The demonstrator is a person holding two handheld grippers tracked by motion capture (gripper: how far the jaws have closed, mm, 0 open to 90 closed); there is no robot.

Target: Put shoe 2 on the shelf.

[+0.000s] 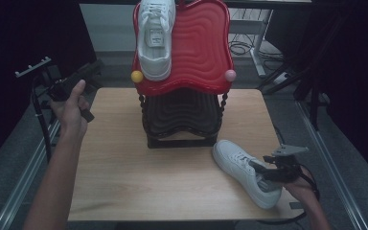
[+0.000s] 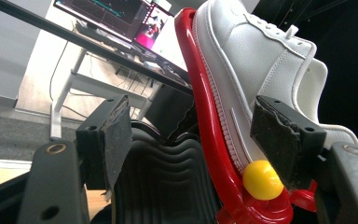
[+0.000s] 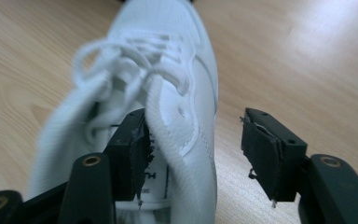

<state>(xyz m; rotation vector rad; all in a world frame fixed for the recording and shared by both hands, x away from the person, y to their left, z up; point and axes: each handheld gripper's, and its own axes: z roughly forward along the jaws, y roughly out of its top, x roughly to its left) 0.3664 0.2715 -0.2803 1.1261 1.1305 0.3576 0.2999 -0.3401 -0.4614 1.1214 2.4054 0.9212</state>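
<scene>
One white sneaker (image 1: 242,167) lies on the wooden table (image 1: 124,167) at the front right, toe pointing toward the rack. My right gripper (image 1: 263,170) stands open at its heel. In the right gripper view one jaw sits inside the sneaker's (image 3: 168,56) opening and the other outside, with the side wall between them and the outer pad (image 3: 261,149) apart from it. A second white sneaker (image 1: 155,38) rests on the red wavy upper shelf (image 1: 201,52) of a two-tier rack. My left gripper (image 1: 93,69) hangs open in the air left of the rack, holding nothing, and its own view shows that sneaker (image 2: 251,60).
The rack's black lower shelf (image 1: 182,115) stands at the table's middle back. A yellow ball (image 1: 137,76) and a pink ball (image 1: 230,75) cap the red shelf's front corners. Beyond the table are desk legs with cables (image 1: 242,48) and monitors (image 2: 107,14).
</scene>
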